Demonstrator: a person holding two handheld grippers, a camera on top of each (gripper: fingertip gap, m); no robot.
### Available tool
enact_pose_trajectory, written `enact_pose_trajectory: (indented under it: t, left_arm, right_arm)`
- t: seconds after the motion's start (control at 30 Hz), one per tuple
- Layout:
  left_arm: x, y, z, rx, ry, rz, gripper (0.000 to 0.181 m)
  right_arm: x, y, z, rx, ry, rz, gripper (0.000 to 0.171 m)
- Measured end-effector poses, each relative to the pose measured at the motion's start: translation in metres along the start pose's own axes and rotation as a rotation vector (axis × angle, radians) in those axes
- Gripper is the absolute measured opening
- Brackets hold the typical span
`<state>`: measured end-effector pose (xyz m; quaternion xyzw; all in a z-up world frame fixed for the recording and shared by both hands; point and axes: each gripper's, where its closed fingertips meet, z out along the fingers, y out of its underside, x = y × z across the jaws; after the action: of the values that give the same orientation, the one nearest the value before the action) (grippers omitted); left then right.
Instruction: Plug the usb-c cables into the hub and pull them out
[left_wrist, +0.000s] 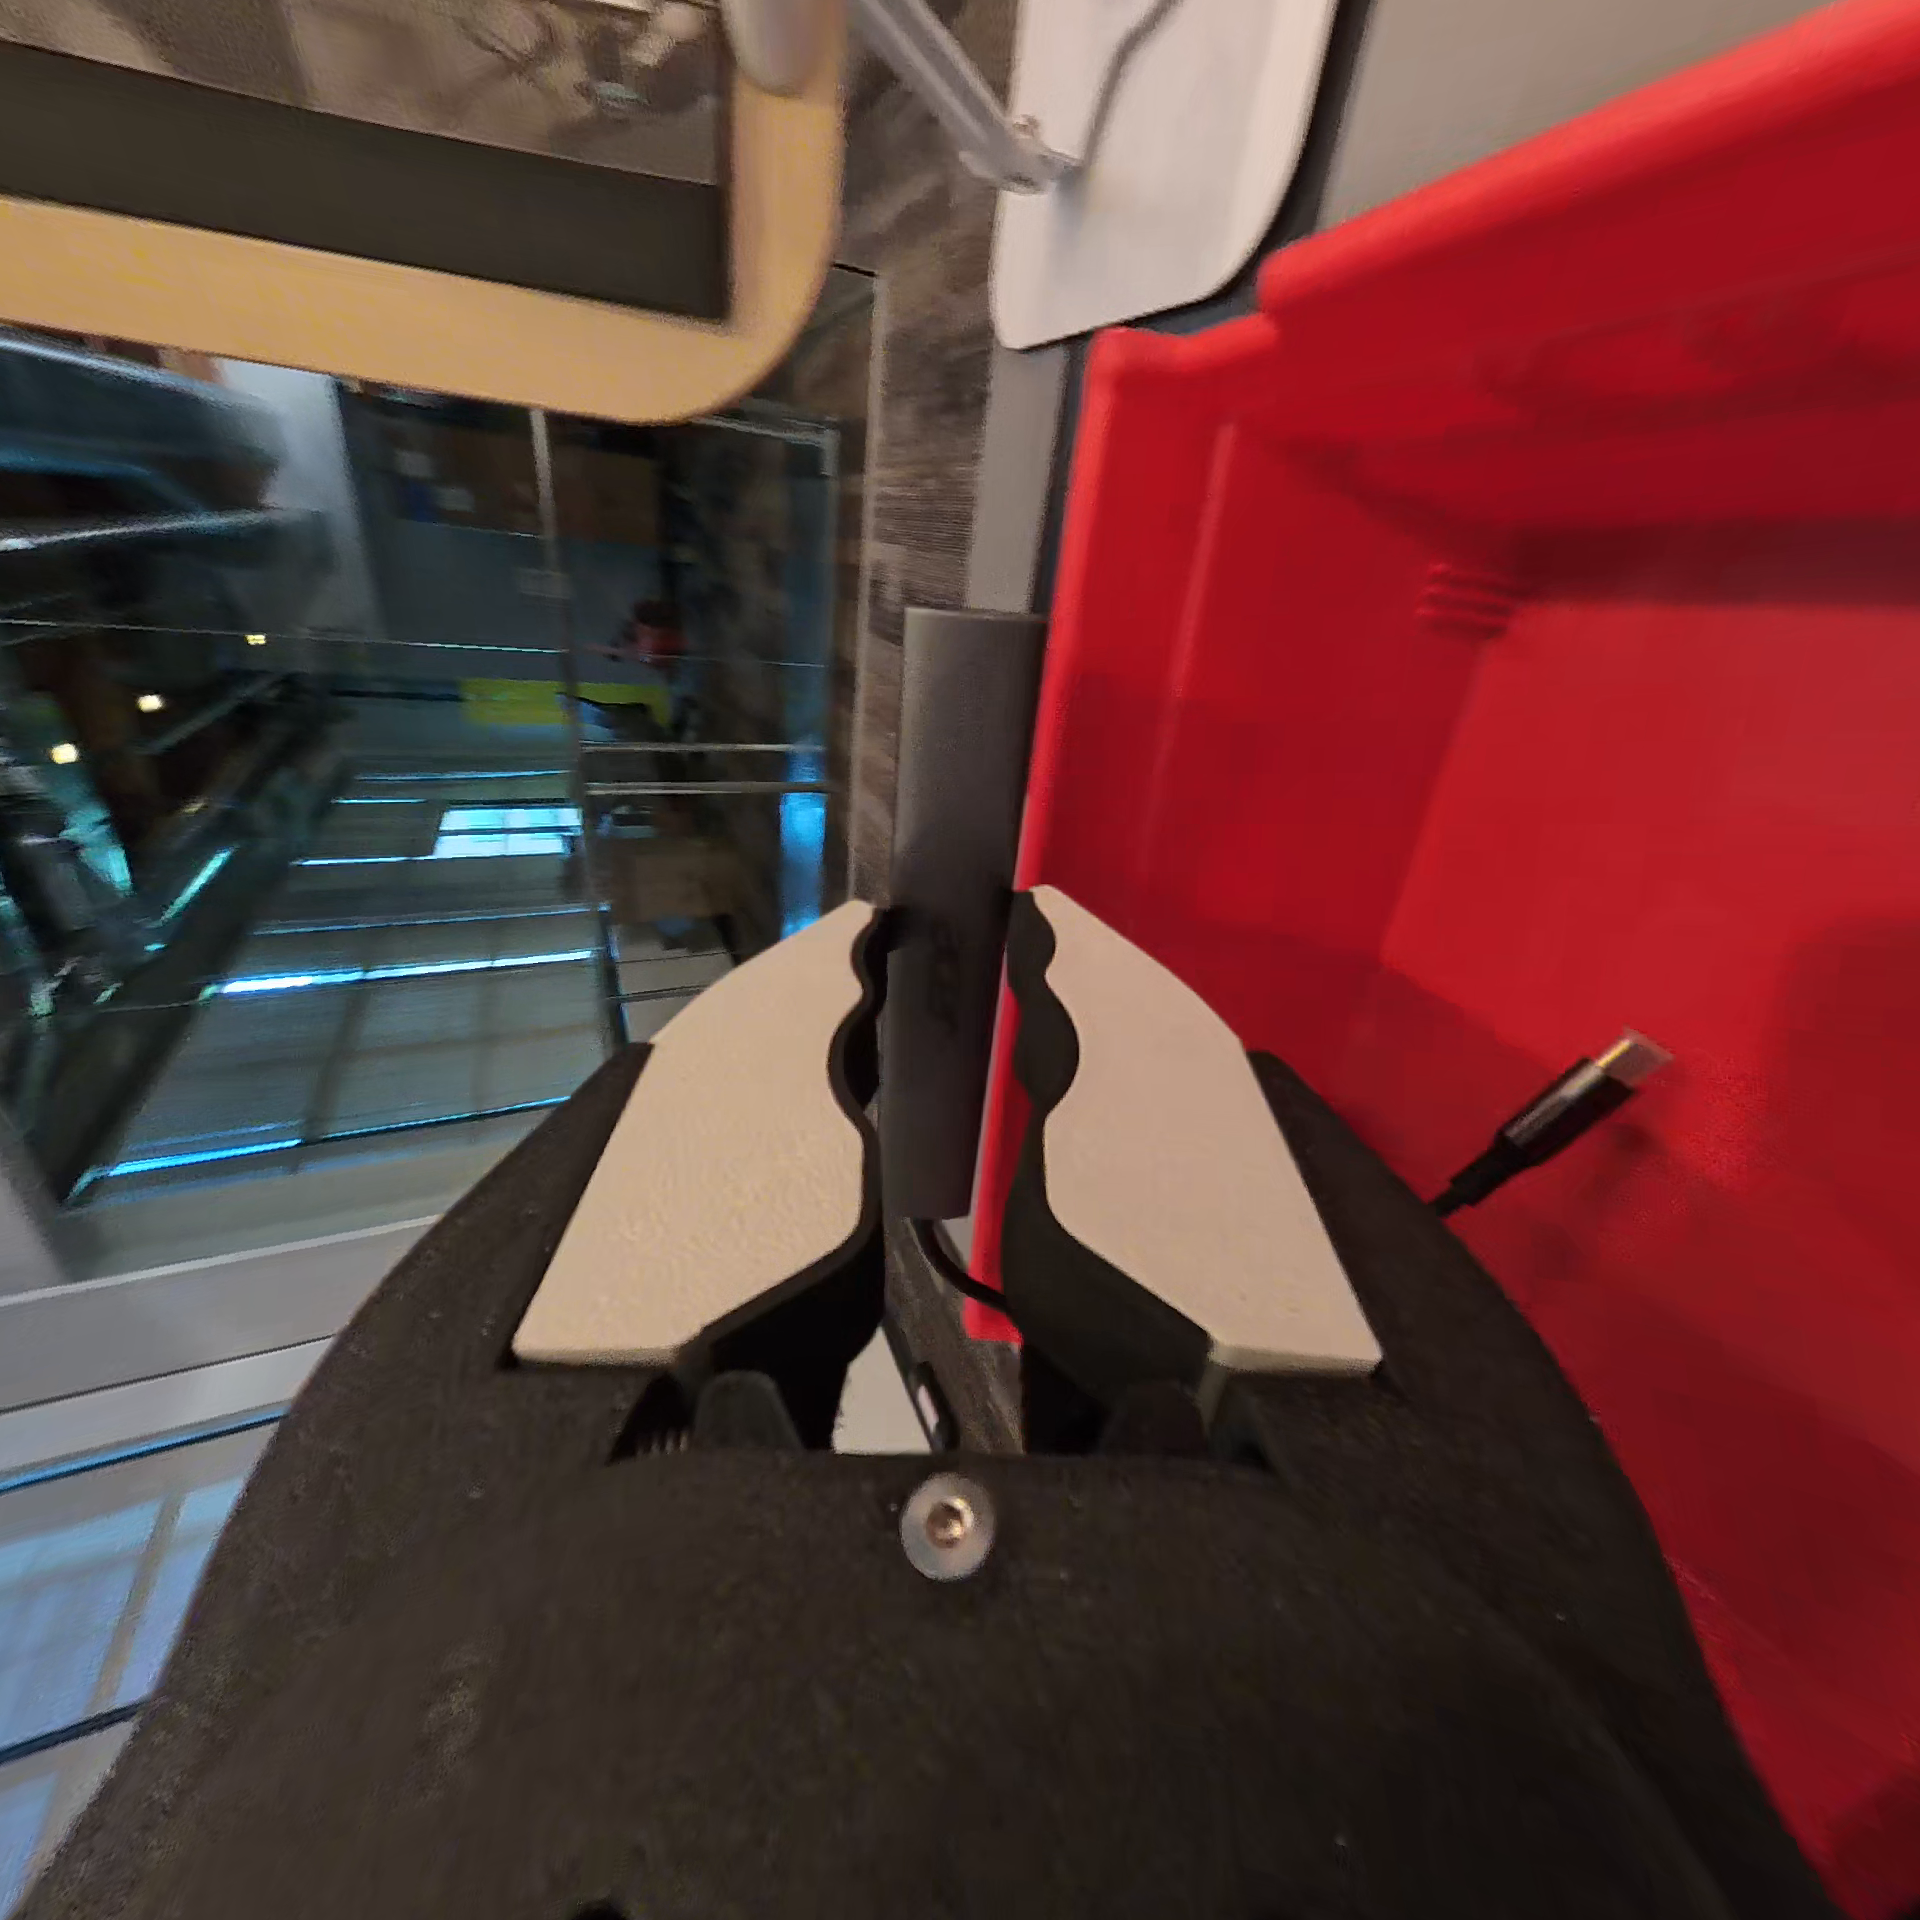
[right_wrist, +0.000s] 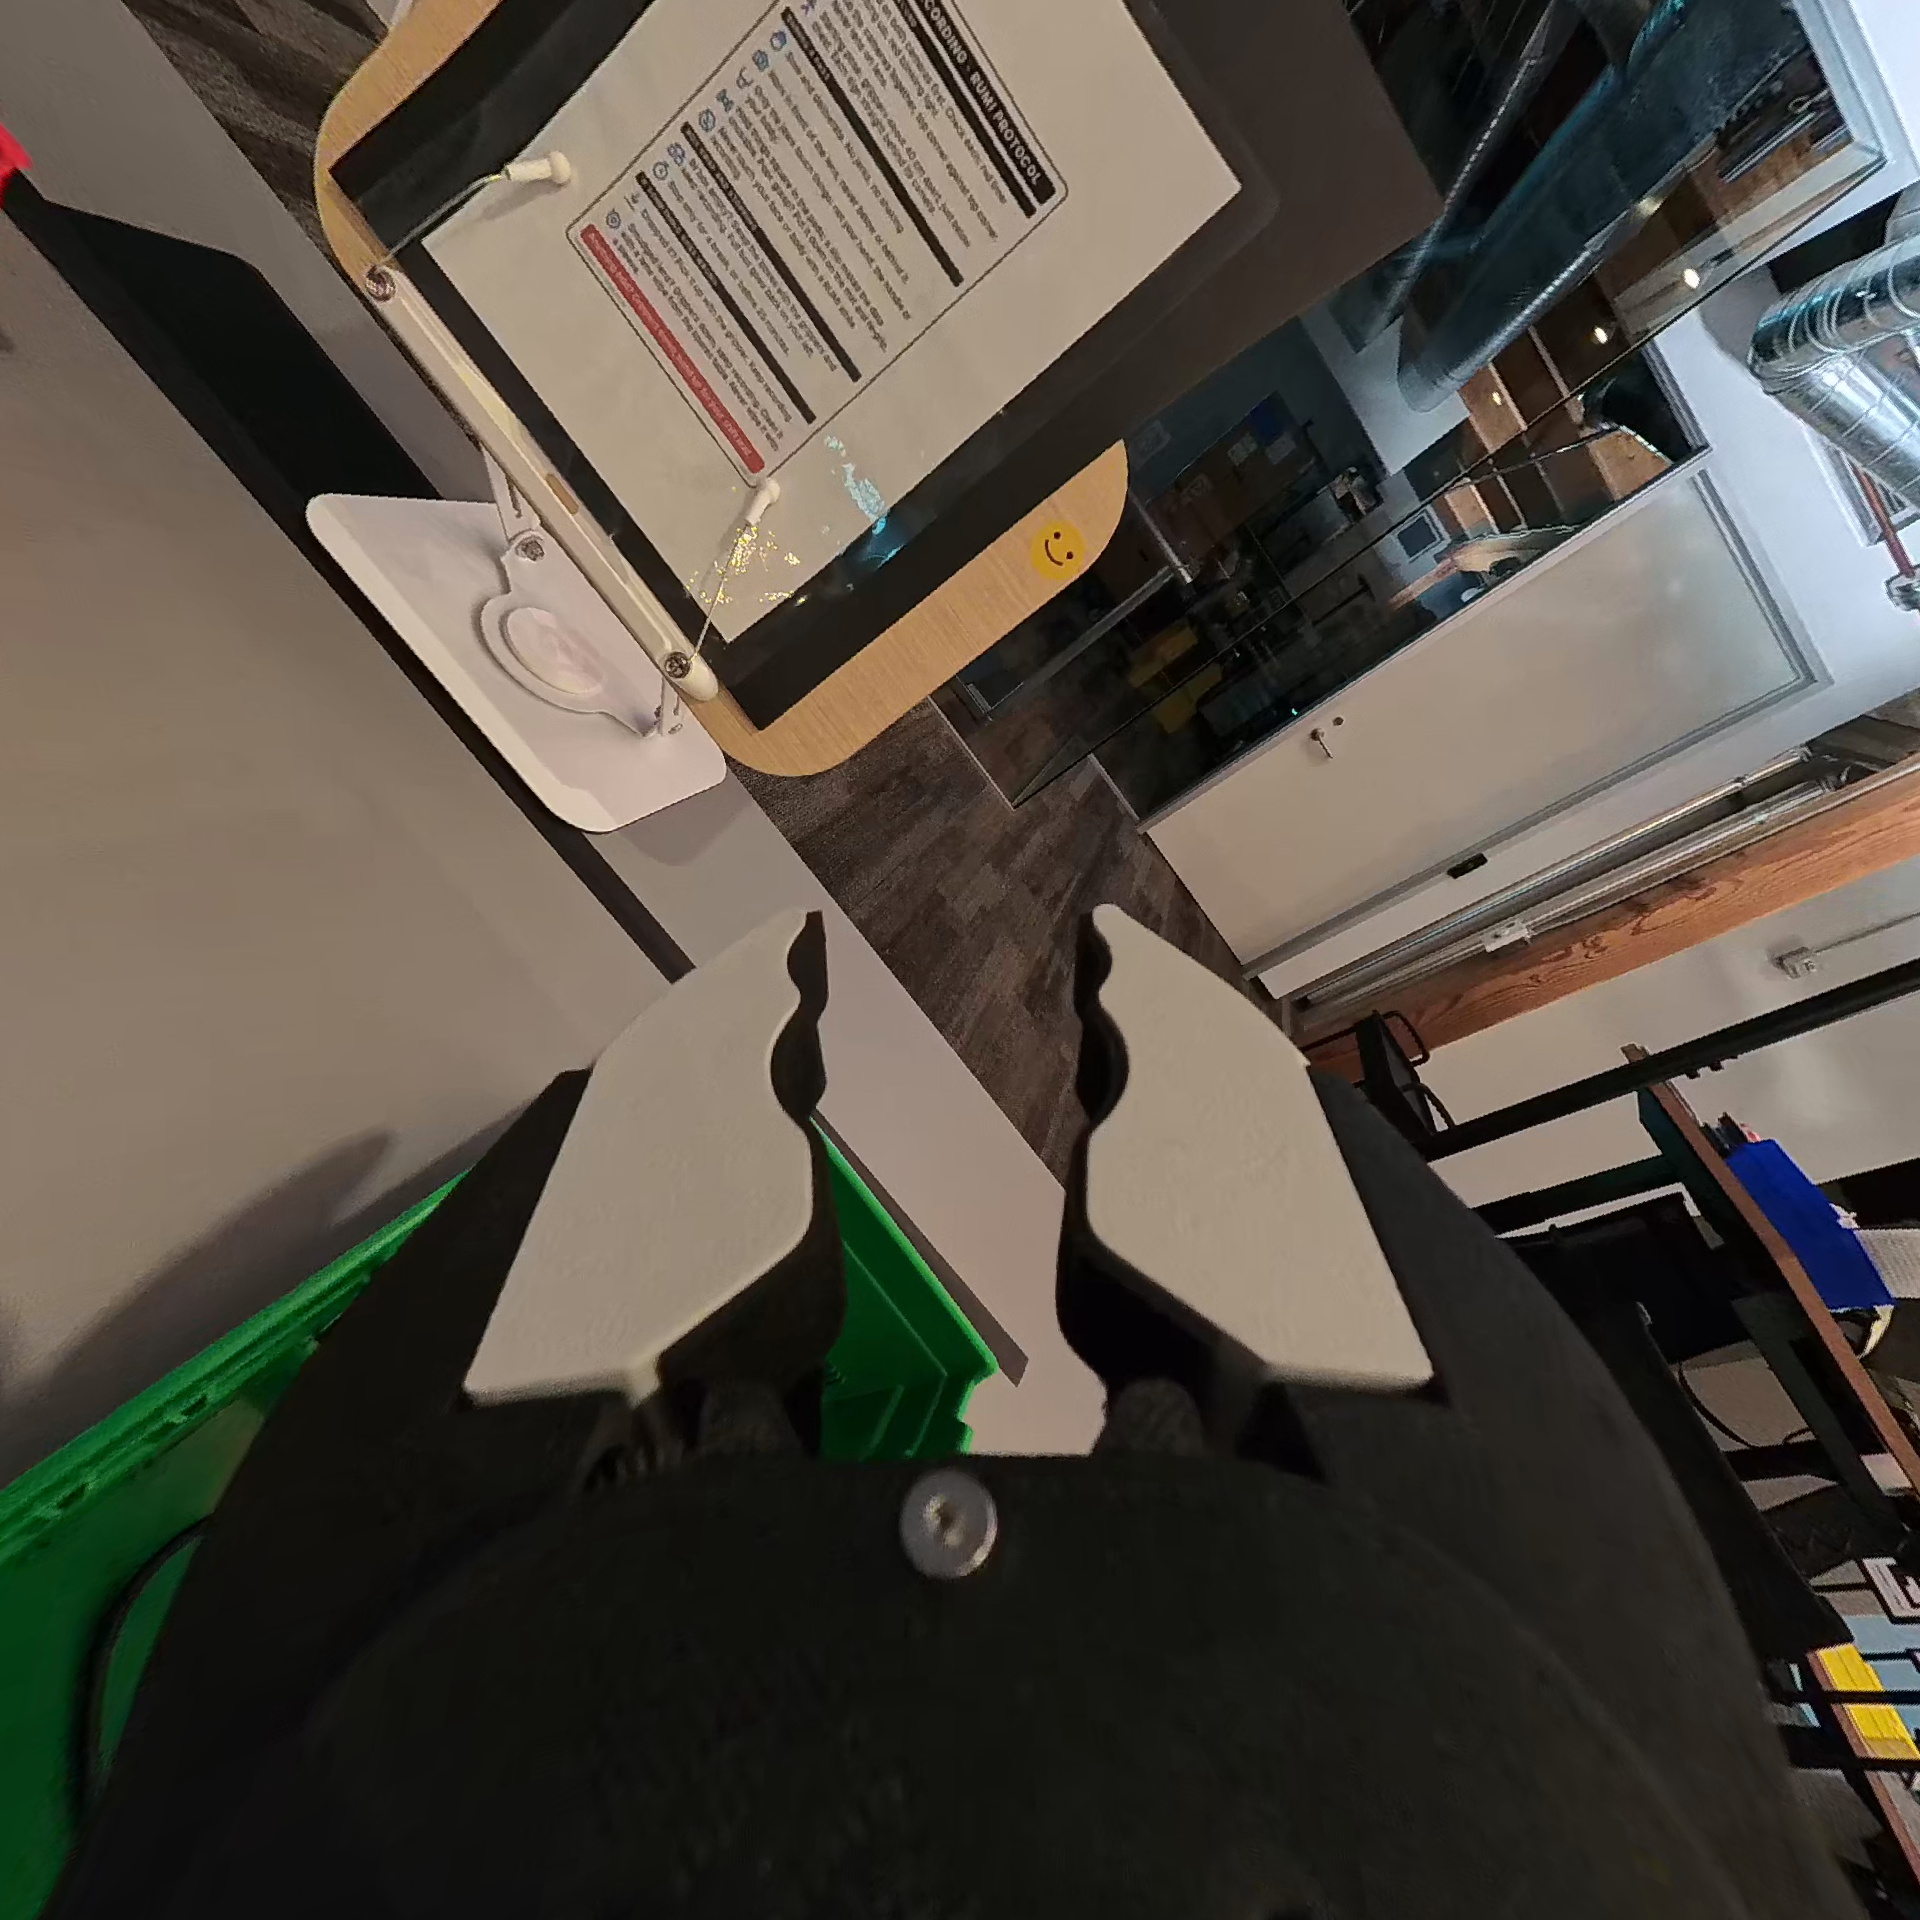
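In the left wrist view my left gripper (left_wrist: 943, 914) is shut on a dark grey hub (left_wrist: 951, 790), a slim bar that sticks out forward past the fingertips. The hub's own short black cable (left_wrist: 961, 1273) hangs from its rear end between the fingers. A black cable with a metal plug (left_wrist: 1558, 1117) lies inside a red bin (left_wrist: 1507, 727) to the right. In the right wrist view my right gripper (right_wrist: 951, 925) is open and empty, held above the table edge.
A green bin (right_wrist: 894, 1309) sits under and left of the right gripper. A wooden-framed board with a printed sheet (right_wrist: 790, 239) stands on a white base (right_wrist: 520, 665) on the grey table (right_wrist: 208, 831). Beyond the table edge are carpet and glass partitions. My hands' fingertips stand some 50 centimetres from each other.
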<state>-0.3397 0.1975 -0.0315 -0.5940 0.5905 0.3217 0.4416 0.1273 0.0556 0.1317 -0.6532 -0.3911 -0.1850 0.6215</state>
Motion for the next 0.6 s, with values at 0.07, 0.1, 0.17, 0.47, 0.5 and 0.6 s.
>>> enact_pose_trajectory:
  t: [0.07, 0.1, 0.17, 0.47, 0.5, 0.6]
  left_arm:
    - [-0.013, 0.000, -0.008, 0.007, -0.039, -0.027, 0.022]
    - [-0.020, -0.001, -0.013, 0.015, -0.063, -0.046, 0.022]
    - [-0.035, -0.006, -0.026, 0.039, -0.109, -0.082, 0.022]
    - [-0.058, -0.137, -0.115, 0.355, 0.014, -0.342, 0.021]
    - [-0.050, -0.155, -0.123, 0.372, 0.048, -0.338, 0.021]
    - [-0.010, -0.206, -0.139, 0.404, 0.201, -0.309, 0.022]
  right_arm:
    - [-0.001, 0.000, 0.000, 0.001, -0.002, -0.002, 0.047]
    - [-0.001, -0.001, 0.000, 0.003, -0.005, -0.002, 0.047]
    - [-0.003, -0.003, 0.001, 0.007, -0.010, -0.003, 0.047]
    - [-0.026, -0.024, 0.009, 0.057, -0.102, 0.007, 0.047]
    - [-0.033, -0.029, 0.010, 0.077, -0.143, 0.026, 0.047]
    - [-0.055, -0.041, 0.013, 0.102, -0.245, 0.034, 0.047]
